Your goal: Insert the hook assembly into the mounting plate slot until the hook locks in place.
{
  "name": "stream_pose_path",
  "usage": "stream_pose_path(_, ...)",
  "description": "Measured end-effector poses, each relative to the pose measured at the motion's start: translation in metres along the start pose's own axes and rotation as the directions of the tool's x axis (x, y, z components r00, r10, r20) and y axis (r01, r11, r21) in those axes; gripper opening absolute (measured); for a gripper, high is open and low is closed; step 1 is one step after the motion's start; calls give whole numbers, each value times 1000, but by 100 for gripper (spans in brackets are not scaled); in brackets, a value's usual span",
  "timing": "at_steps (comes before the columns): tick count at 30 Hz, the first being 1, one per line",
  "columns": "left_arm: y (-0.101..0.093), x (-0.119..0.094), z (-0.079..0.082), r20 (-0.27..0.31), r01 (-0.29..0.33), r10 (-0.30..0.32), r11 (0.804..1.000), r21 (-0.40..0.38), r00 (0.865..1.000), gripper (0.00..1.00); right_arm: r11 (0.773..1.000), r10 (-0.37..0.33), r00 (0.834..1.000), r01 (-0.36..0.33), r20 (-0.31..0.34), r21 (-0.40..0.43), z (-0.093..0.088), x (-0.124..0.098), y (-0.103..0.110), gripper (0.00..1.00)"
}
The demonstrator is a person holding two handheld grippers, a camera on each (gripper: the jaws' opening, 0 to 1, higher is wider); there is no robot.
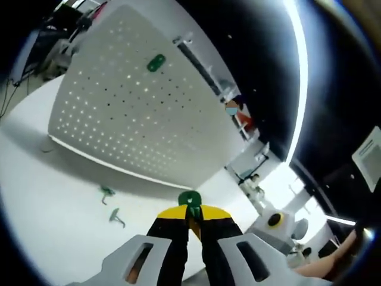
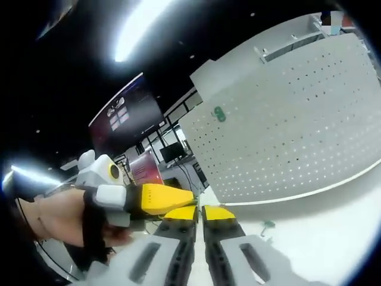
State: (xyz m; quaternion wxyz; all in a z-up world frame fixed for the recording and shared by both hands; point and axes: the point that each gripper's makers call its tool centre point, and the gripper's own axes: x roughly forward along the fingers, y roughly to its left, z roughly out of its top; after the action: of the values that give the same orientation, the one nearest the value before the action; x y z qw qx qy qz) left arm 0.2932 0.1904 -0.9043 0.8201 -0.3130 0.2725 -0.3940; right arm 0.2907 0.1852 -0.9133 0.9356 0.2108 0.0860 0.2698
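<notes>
Between the yellow tips of the left gripper point(image 1: 191, 215), a small green hook point(image 1: 190, 199) is held tight. It is kept above the white bench point(image 1: 47, 196), in front of the white board with holes point(image 1: 137, 113). One green hook point(image 1: 156, 62) is already hung near the board's top edge. Two more hooks point(image 1: 112, 204) are seen lying on the bench by the board's bottom edge. The hook is probably light, stiff and small, so it is best pinched by its flat top. The right gripper point(image 2: 198, 213) is seen nearly closed, with nothing in it.
</notes>
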Motion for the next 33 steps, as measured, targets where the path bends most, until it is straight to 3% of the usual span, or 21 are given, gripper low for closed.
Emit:
stream_pose_path(11,-2,1,1,1,-2,2,1000,10,1000,2,999,2,1000,-2,2,-47,4,-2,1,1)
stream_pose_path(18,-4,0,5,20,-38,36,996,86,999,1,996,-2,1000,1,-10,-91,10,-1,2,2)
stream_pose_path(19,-3,-1,7,23,-56,54,990,132,998,1,995,-2,1000,1,-11,-98,11,-1,2,3)
stream_pose_path(26,-3,-5,20,60,-137,126,954,265,990,1,988,2,999,-9,-45,-157,14,-4,4,7)
stream_pose_path(29,-5,-7,26,88,-167,147,939,301,985,1,973,-23,997,5,-74,-230,16,-10,-3,11)
stream_pose_path(33,-2,-8,33,111,-209,181,911,356,977,1,968,-33,995,10,-89,-252,24,-20,-13,11)
